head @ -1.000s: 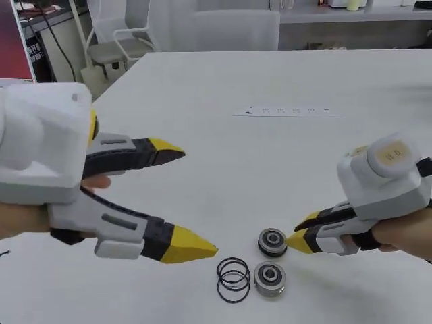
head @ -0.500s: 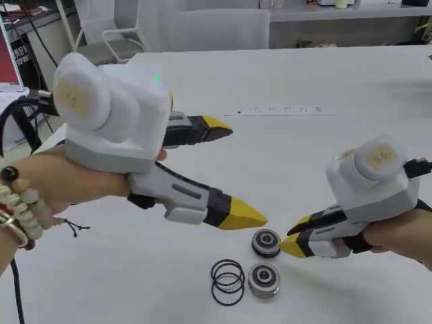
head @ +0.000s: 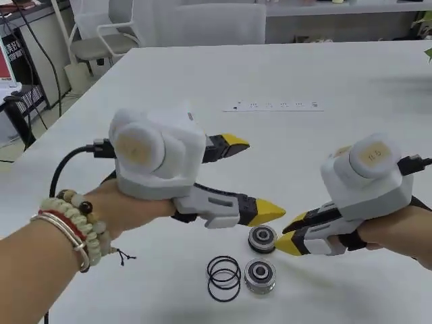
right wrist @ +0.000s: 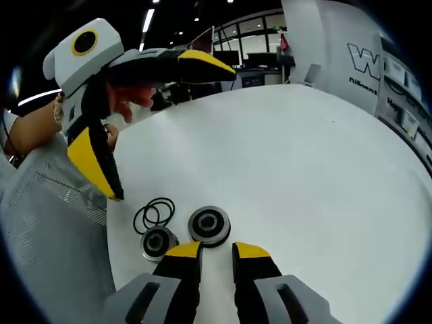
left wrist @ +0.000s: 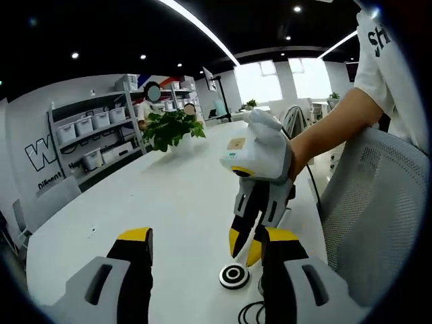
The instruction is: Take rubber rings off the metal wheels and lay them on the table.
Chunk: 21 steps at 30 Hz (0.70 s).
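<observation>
Right tongs [head: 289, 233] beside silver, black-centred wheel [head: 262, 237]

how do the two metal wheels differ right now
The far wheel lies just off the tips of the right gripper; the near wheel lies further from them. The near wheel sits right beside the loose black rings; the far wheel lies apart from them. The far wheel's rim looks darker, the near wheel's shinier. Both lie flat on the white table.
</observation>
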Motion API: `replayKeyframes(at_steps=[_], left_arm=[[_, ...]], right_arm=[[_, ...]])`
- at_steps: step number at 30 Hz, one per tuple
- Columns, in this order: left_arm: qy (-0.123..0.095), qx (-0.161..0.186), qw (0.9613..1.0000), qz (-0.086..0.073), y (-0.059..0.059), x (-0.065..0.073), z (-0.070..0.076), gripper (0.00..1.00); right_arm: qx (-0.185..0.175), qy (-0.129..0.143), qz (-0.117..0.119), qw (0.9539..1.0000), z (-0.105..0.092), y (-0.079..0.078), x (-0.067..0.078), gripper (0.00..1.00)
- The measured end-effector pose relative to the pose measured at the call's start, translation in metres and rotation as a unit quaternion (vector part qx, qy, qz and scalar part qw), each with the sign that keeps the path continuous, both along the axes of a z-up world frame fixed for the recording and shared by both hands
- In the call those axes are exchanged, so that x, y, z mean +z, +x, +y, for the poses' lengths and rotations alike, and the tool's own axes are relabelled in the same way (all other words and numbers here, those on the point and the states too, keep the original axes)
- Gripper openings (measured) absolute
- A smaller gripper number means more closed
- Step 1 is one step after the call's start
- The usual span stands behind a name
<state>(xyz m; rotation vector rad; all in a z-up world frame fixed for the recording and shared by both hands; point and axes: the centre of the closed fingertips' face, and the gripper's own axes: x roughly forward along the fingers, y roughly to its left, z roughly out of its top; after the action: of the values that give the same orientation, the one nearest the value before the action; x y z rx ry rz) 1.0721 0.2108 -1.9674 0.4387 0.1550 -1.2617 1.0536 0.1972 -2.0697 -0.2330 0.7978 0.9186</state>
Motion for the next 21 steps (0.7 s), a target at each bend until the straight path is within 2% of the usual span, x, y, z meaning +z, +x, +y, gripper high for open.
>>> replayKeyframes(at_steps=[2,6,9,12,17,21], left_arm=[[0.006,0.005,0.9999,0.006,0.001,-0.012,0.003,0.60],[0.033,0.011,0.9992,0.020,0.001,-0.036,0.009,0.53],[0.034,0.016,0.9988,0.032,0.001,-0.046,0.008,0.51],[0.040,0.016,0.9984,0.037,0.000,-0.054,0.007,0.45],[0.037,0.028,0.9972,0.058,0.002,-0.066,0.004,0.39],[0.053,0.020,0.9968,0.057,-0.005,-0.075,0.003,0.33]], right_arm=[[0.000,-0.001,0.001,1.0000,0.000,-0.001,-0.001,0.15],[-0.001,0.001,0.002,1.0000,-0.001,0.000,-0.001,0.15],[0.000,0.000,0.004,1.0000,0.000,-0.001,-0.002,0.15],[0.003,-0.002,0.004,1.0000,0.000,-0.001,-0.002,0.15],[0.006,-0.004,0.005,1.0000,0.001,-0.003,-0.004,0.15],[0.008,-0.003,0.005,0.9999,0.002,-0.003,-0.004,0.15]])
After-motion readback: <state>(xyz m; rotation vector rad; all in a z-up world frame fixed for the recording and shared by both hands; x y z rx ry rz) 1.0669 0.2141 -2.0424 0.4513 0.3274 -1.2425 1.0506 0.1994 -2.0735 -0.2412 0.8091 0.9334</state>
